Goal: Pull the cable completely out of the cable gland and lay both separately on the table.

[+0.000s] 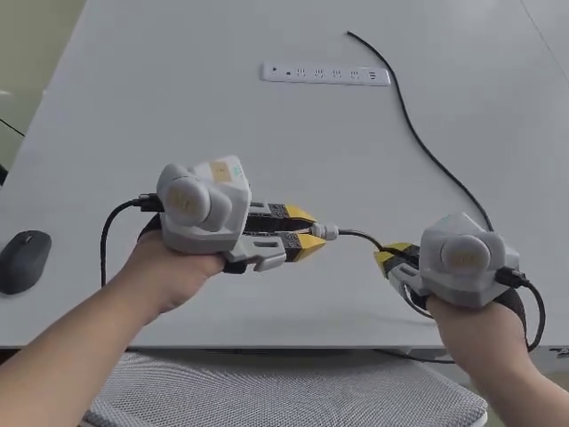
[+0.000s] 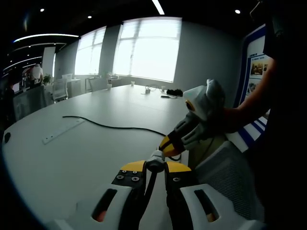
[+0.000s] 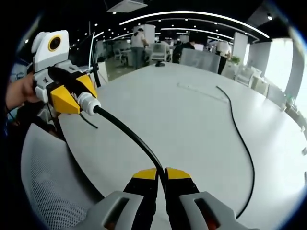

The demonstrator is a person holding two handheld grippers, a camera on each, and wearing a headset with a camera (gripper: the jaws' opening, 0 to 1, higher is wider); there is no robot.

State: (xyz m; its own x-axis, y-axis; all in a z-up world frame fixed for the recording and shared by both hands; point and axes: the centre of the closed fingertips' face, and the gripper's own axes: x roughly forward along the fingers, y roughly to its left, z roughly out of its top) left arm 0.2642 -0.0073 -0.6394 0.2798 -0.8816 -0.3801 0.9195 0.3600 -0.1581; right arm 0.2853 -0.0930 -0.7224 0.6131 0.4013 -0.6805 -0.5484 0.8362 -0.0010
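6 o'clock, nearest: grey mesh chair back [image 1: 293, 391] at the edge of the pale grey surface [image 1: 178, 107]. Both tools appear to be held just above the surface, not resting on it.

Left tool [image 1: 307, 233], 9 o'clock of centre: yellow-tipped jaws nearly closed, pinching the small pale grey plastic cable gland [image 1: 325, 231] by its body, nose pointing to 3 o'clock. Left gripper view: gland [image 2: 155, 161] sits at the jaw tips with a black strand running back between the jaws, so the cable is not yet out.

Right tool [image 1: 388, 258], 4 o'clock: jaws clamped tight on the thin black round cable [image 1: 357, 236], near the gland but apart from it. Right gripper view: cable [image 3: 129, 135] arcs up to the gland [image 3: 89, 103] at 10 o'clock.

Reasoning: one tool anchors the gland and the other grips the cable. They face each other along one line, so drawing them apart should slide the cable through. Judged: extraction step, lay-down not started.

Further out: black computer mouse [image 1: 24, 258] at 9 o'clock. White power strip [image 1: 325, 75] at 12 o'clock, with its black cord [image 1: 418, 133] trailing toward 4 o'clock.
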